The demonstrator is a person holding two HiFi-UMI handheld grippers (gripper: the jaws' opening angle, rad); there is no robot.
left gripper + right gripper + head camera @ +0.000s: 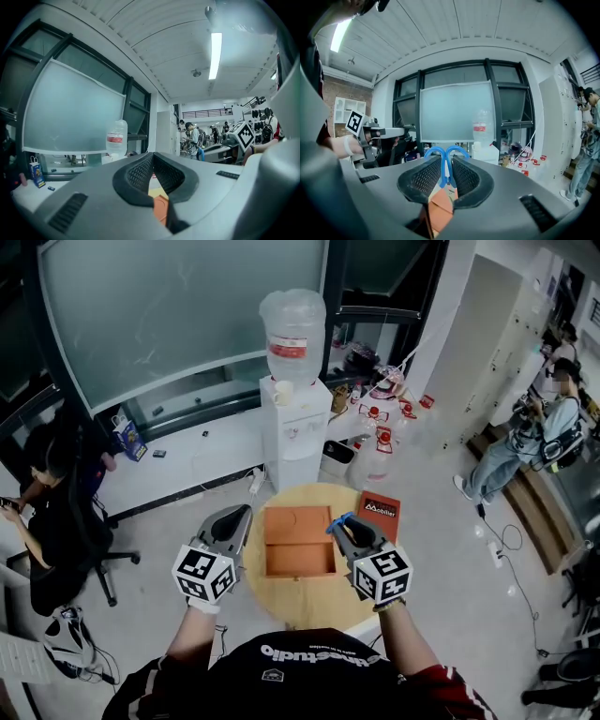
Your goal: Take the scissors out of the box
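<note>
One round wooden surface [314,606] sits below the person, seen from the head view. On it lies one orange box [300,557], open, with its two halves side by side. One dark red booklet [379,512] lies at the right of the box, near it. Beyond the surface stands one white water dispenser [294,432] with one clear bottle [293,334] on top.

There are two grippers, one in each hand. The left gripper [242,515] hovers just beside the box's left edge. In the left gripper view its jaws meet at the tips, with nothing clamped between them [152,158]; a bit of the orange box [161,209] shows through the gap lower down.

The right gripper [343,525] is at the box's right edge. It grips one pair of scissors [338,519] with blue handles. In the right gripper view the jaws are pressed nearly together on the scissors [445,156], whose two handle loops stick out past the jaw tips [446,169]. The orange box [439,209] shows below the jaws. The scissors are up in the gripper, above the right rim of the box.
</note>
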